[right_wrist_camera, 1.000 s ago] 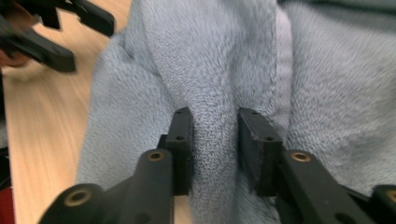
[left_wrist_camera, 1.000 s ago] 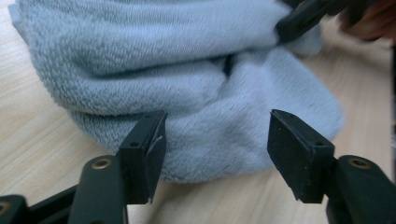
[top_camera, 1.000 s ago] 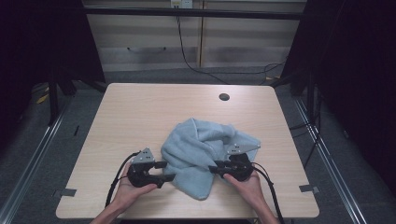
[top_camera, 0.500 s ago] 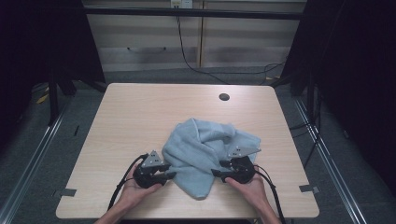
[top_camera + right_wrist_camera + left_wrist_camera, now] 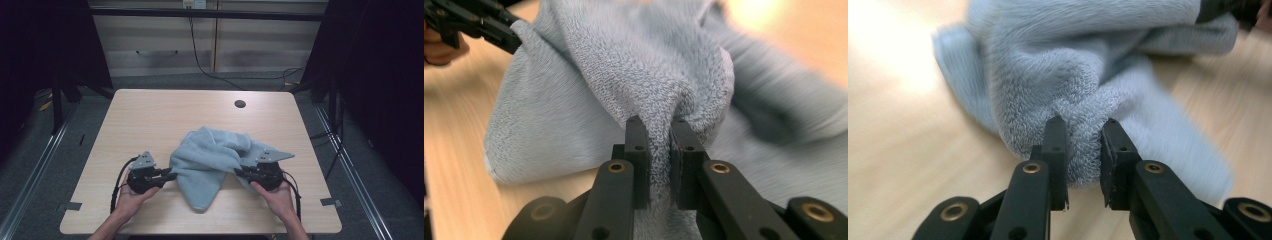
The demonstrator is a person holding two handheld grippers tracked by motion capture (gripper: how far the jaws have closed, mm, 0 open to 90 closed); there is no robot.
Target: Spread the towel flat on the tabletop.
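You've got one light blue towel (image 5: 210,162) bunched up near the front of the tabletop (image 5: 150,115), its folds hiding the underside. Your left tool (image 5: 170,176) has just closed on its left edge, your right tool (image 5: 239,172) on the right edge, both clamped. The gripper views are blurry toward the edges, and there's no readable writing.

Left gripper pinching a light blue towel

The left gripper (image 5: 1083,150) has just been closing its jaws, which now squeeze a bunched fold of the towel (image 5: 1088,65) above the wooden table (image 5: 908,150).
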